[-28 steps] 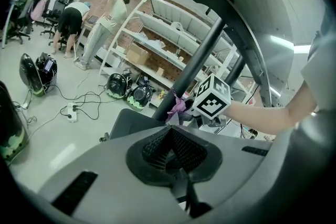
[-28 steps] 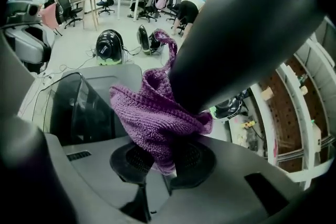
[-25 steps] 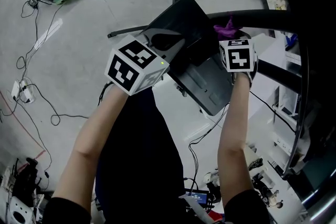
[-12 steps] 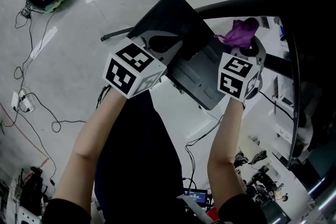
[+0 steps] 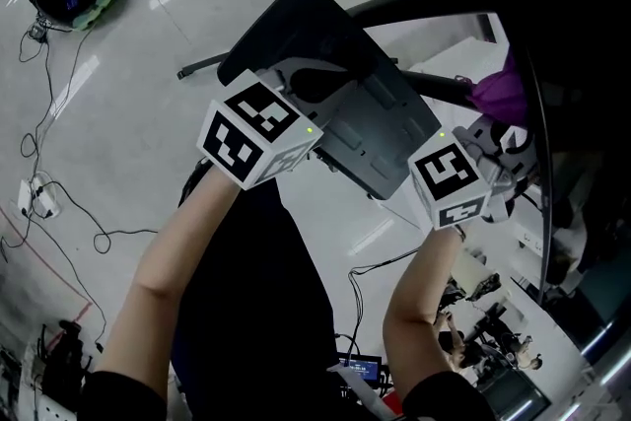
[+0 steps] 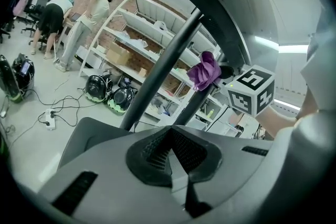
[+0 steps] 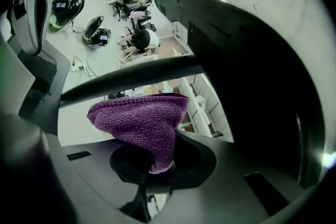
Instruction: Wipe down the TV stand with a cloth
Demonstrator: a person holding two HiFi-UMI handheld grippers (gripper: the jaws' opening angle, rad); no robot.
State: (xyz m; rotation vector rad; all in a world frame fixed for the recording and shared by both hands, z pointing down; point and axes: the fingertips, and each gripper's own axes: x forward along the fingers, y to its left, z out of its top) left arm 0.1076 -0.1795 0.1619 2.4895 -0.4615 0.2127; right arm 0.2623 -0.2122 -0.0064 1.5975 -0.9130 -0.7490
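We are clamping the purple cloth in the right claw beside the TV stand's bar; the left claw is sitting closed, empty.

It was a lab-like workroom: loose cables and a power strip trailed over the pale glossy floor, open shelving held boxes, and people stood at a far desk.
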